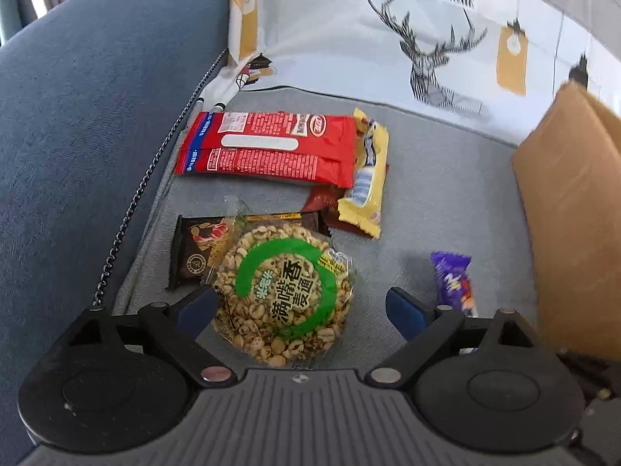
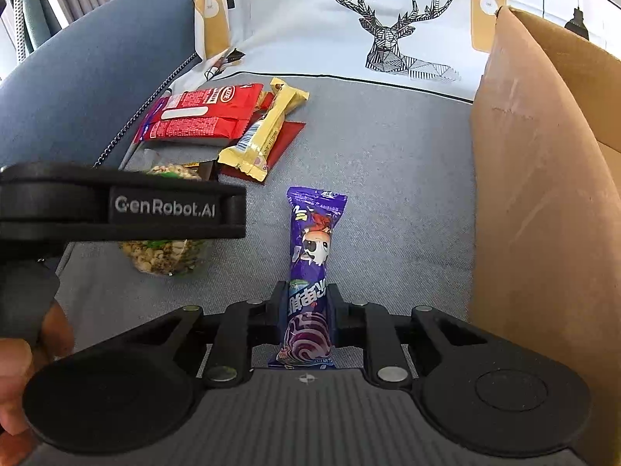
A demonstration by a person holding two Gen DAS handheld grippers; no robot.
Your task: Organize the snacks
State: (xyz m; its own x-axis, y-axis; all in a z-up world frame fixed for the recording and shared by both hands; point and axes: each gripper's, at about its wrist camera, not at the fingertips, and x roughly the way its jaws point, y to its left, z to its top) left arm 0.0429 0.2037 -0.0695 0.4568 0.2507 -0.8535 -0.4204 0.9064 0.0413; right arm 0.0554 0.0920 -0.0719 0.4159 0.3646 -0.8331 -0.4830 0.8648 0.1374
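Here, label by label:
Left gripper: hanging wide open over the sofa seat, its jaws spread either side of the grain cake, the pads not pressing it.
Right gripper: clamping tight on the lower half of the purple snack, which is pointing up the seat.
Grain cake: lying near the seat's left edge, overlapping the dark packet.
Red pack: sitting toward the back edge, by the chain running along the blue armrest.
Yellow bar: lying against the red pack's right end.
Box: standing at the seat's right edge.
Pillow: leaning along the back.
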